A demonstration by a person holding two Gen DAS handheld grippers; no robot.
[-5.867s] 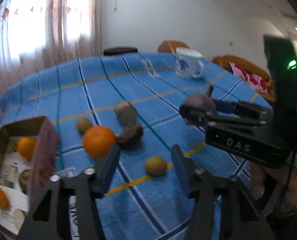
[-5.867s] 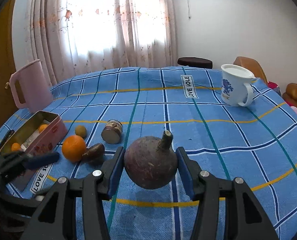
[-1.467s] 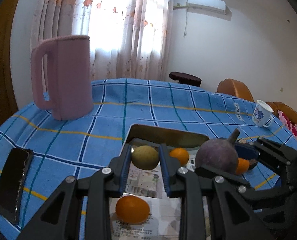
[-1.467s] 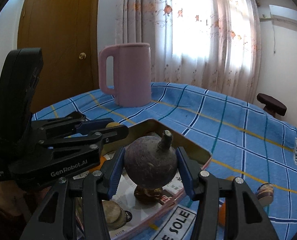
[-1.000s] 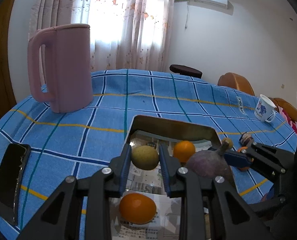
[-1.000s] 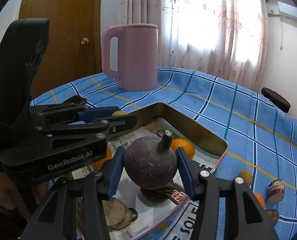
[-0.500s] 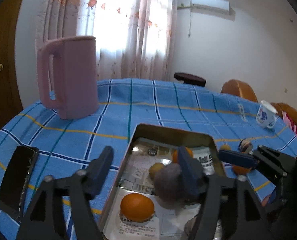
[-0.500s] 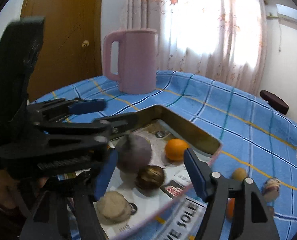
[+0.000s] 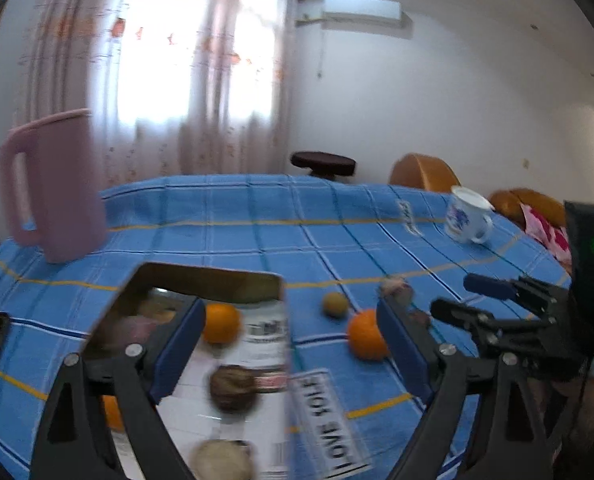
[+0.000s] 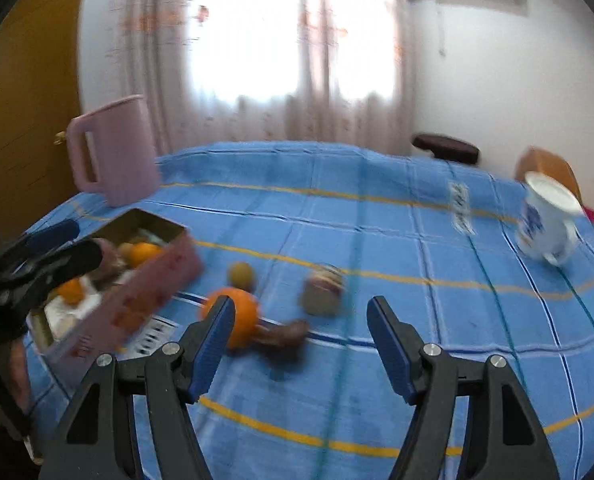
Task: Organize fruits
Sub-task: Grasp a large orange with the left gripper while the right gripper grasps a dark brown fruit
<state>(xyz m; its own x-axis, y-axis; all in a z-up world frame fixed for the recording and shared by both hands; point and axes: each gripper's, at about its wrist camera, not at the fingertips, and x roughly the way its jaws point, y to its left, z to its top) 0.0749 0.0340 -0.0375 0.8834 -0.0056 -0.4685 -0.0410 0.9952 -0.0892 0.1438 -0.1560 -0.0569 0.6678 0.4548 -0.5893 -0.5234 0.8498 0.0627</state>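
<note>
Bright daylight pours through the sheer patterned curtains (image 10: 281, 52) over the window. White walls (image 9: 457, 100) all round, an air conditioner (image 9: 363, 10) mounted high beside the curtains. A brown wooden door (image 10: 21, 128) stands at the left. Beyond the blue checked surface (image 10: 377, 220), a dark round stool (image 9: 323, 160) and an orange-brown chair (image 9: 421, 170).

A pink jug (image 10: 113, 152) stands at the far left of a blue checked tablecloth (image 10: 377, 220), a white mug with blue print (image 10: 545, 220) far right; sheer curtains (image 10: 281, 52), an air conditioner (image 9: 363, 10) and a dark stool (image 9: 323, 160) behind.
</note>
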